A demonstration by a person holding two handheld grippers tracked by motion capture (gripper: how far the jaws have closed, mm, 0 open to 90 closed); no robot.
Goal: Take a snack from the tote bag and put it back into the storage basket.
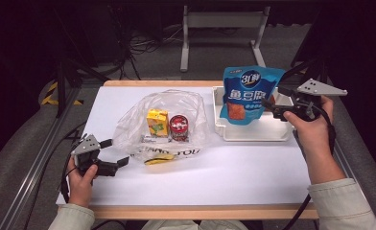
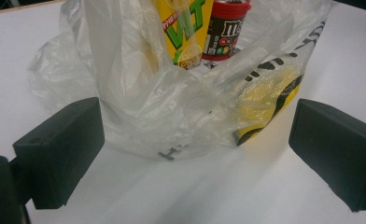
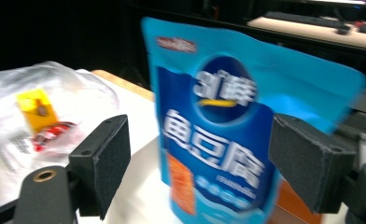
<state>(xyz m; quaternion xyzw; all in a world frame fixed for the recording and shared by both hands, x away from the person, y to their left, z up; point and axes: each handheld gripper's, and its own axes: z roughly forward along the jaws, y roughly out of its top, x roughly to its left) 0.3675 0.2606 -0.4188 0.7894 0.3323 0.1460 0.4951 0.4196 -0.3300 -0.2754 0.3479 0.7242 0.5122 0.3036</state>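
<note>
1. High view: my right gripper [image 1: 272, 106] sits at the right edge of the white tray [image 1: 253, 134], on the far right of the table [image 1: 215, 172].
2. Blue snack pouch [image 1: 246, 93] stands upright in the tray, rising well above its rim. In the right gripper view the pouch [image 3: 223, 140] fills the gap between the two black jaws, which stand wide. I see clearance on the left side; the right pad's contact with the pouch I cannot tell through the blur. I log no confirmed grip.
3. My left gripper [image 1: 113, 152] rests low at the near left of the table, just beside the clear plastic bag [image 1: 167, 120]. Jaws wide apart, nothing between the pads; in the left gripper view the bag [image 2: 172, 107] lies just beyond them, not pinched.
4. Inside the bag: a yellow drink carton [image 1: 157, 122] upright, and a red candy tub [image 1: 179, 127] touching or just right of it. Bag mouth faces upward and is slumped open.
5. Tray and bag are apart, bag to the left.
</note>
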